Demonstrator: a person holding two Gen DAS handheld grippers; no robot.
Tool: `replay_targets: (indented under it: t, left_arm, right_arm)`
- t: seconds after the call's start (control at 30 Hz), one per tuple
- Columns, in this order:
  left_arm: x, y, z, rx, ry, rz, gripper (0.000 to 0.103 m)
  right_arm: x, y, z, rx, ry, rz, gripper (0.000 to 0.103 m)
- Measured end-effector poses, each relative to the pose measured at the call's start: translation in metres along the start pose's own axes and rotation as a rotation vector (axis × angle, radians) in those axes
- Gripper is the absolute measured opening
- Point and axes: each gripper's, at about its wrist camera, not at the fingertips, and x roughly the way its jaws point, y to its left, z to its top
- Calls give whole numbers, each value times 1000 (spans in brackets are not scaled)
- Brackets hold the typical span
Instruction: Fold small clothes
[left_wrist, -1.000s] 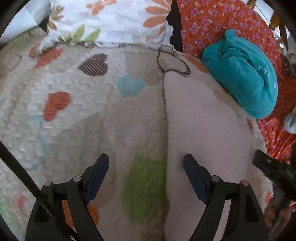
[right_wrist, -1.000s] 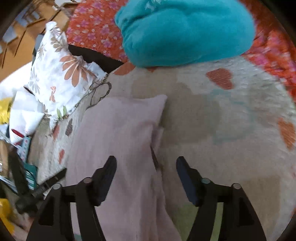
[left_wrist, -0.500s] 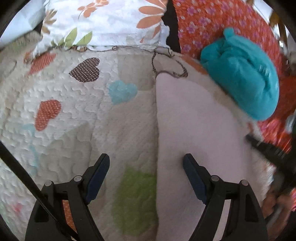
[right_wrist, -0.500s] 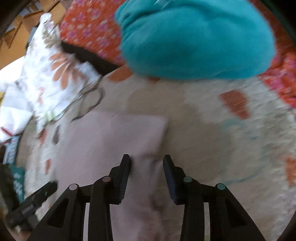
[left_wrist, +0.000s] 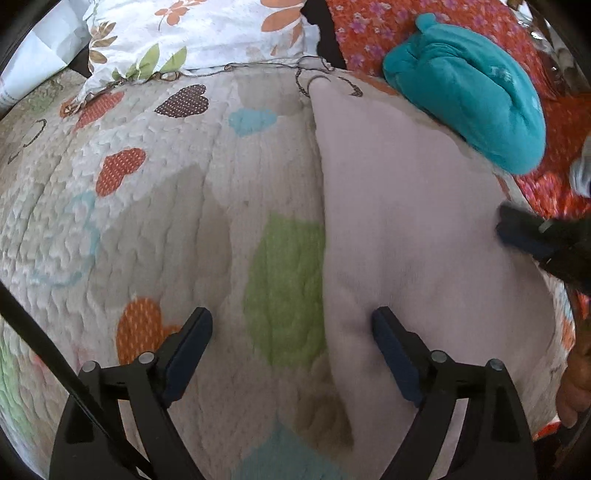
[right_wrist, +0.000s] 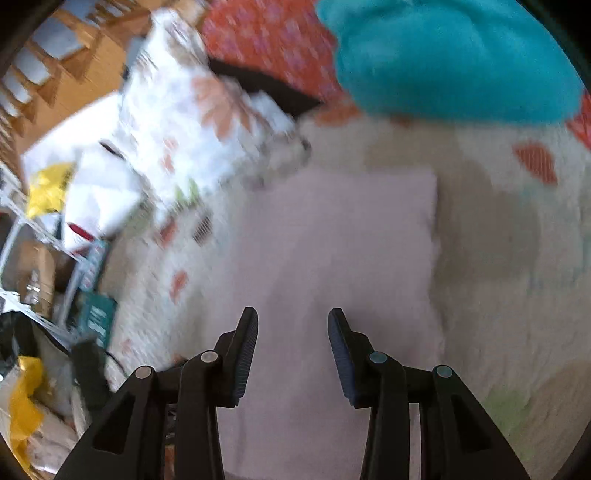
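A pale pink garment (left_wrist: 406, 206) lies flat on the heart-patterned quilt (left_wrist: 166, 206), folded into a long strip. It also shows in the right wrist view (right_wrist: 332, 251). My left gripper (left_wrist: 291, 332) is open and empty over the garment's left edge, its right finger above the cloth. My right gripper (right_wrist: 291, 332) is open and empty just above the middle of the garment. It shows as a dark shape at the right in the left wrist view (left_wrist: 535, 240).
A teal bundled cloth (left_wrist: 469, 92) lies beyond the garment on an orange floral sheet (left_wrist: 369, 33). A floral pillow (left_wrist: 207, 33) lies at the quilt's far edge. Shelves with bags and clutter (right_wrist: 48, 258) stand off the bed's side.
My right gripper narrowed its jaws half a second ago, then widened a little, and moved left over the garment. My left gripper shifted slightly and stayed open.
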Motion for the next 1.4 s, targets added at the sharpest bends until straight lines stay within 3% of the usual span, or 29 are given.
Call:
replay_targets:
  t: [0.27, 0.4, 0.57, 0.67, 0.8, 0.93, 1.1, 1.23, 1.3, 1.4]
  left_arm:
    - [-19, 11, -28, -12, -16, -25, 88]
    - [-36, 16, -42, -45, -48, -23, 88]
    - [-80, 15, -60, -32, -210, 120, 88]
    - [-116, 8, -71, -7, -363, 251, 97]
    - [-150, 3, -81, -15, -465, 364, 99]
    - [-172, 0, -86, 2, -535, 354, 100]
    - [-206, 5, -88, -56, -674, 424, 100]
    - [-225, 17, -90, -71, -760, 350, 101]
    - [-228, 21, -91, -50, -777, 303, 101]
    - [-226, 20, -88, -25, -784, 319, 102]
  right_arm:
    - [-31, -28, -66, 54, 1, -128, 44]
    - [-64, -44, -109, 145, -81, -77, 44]
    - [-95, -32, -133, 116, -162, -132, 55]
    - [-109, -23, -137, 96, -211, -154, 55]
    - [-127, -12, -138, 70, -293, -191, 55]
    - [-128, -4, -138, 51, -314, -217, 55]
    - [-117, 12, -139, -14, -312, -268, 55]
    - [-108, 28, -135, -74, -305, -299, 55]
    - [-101, 39, -124, -108, -264, -272, 55]
    - [-88, 58, -105, -163, -208, -254, 55]
